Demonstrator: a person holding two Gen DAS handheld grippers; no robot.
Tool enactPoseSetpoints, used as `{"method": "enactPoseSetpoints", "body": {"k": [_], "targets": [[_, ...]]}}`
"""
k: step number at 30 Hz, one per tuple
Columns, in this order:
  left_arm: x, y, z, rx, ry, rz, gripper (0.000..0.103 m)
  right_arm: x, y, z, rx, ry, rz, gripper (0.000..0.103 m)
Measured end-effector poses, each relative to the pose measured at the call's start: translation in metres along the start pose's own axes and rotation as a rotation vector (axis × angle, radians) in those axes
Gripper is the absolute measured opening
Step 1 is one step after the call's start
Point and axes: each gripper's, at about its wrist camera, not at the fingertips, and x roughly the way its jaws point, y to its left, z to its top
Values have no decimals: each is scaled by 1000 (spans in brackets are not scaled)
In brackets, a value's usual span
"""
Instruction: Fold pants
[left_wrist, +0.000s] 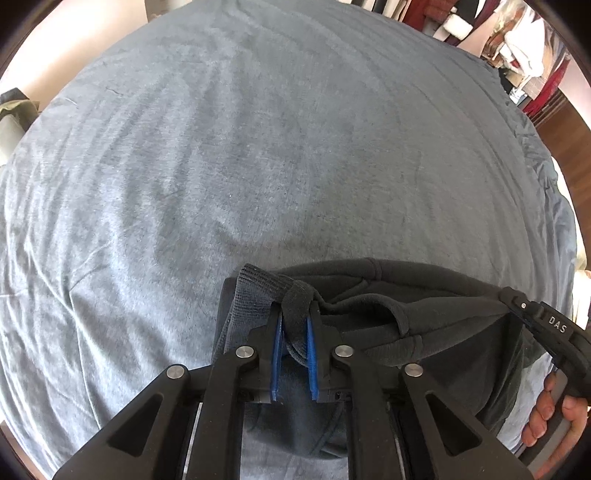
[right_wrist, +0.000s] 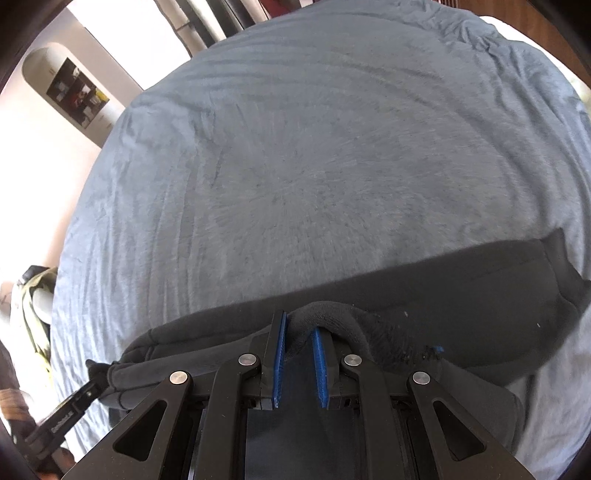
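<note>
Dark charcoal pants (left_wrist: 424, 291) hang between my two grippers above a blue-grey bed cover (left_wrist: 258, 147). My left gripper (left_wrist: 294, 314) is shut on a ribbed edge of the pants, which bunches between its blue pads. The right gripper shows at the right of the left wrist view (left_wrist: 517, 301), gripping the same edge. In the right wrist view my right gripper (right_wrist: 299, 328) is shut on a thick folded edge of the pants (right_wrist: 443, 302), which spread to the right over the bed cover (right_wrist: 314, 166). The left gripper (right_wrist: 98, 367) shows at lower left, holding the cloth.
The bed cover fills most of both views, lightly wrinkled. Hanging clothes (left_wrist: 517, 44) are at the upper right beyond the bed. A white wall with a picture (right_wrist: 77, 94) and an olive garment (right_wrist: 37, 306) lie left of the bed.
</note>
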Motion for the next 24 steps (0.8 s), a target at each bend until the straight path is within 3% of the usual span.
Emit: {"method": "enactPoseSetpoints", "body": {"k": [4, 6, 7, 8, 13, 20, 22, 24], "targets": [[5, 0, 10, 9, 3, -7, 25, 20, 0, 7, 4, 35, -14, 15], [3, -1, 15, 25, -13, 27, 40, 25, 1, 9, 6, 42, -17, 16], [1, -2, 16, 36, -31, 68, 58, 29, 1, 12, 12, 52, -17, 16], [-3, -3, 18, 51, -51, 122, 66, 32, 1, 14, 13, 62, -19, 16], [-14, -13, 16, 173, -95, 185, 65, 47, -1, 25, 40, 104, -33, 17], [-22, -30, 1, 426, -96, 75, 70, 37, 9, 30, -18, 149, -48, 23], [-11, -35, 1, 475, -83, 103, 70, 33, 12, 29, -38, 143, -46, 27], [2, -35, 4, 458, -74, 151, 70, 32, 12, 28, -39, 141, -48, 27]]}}
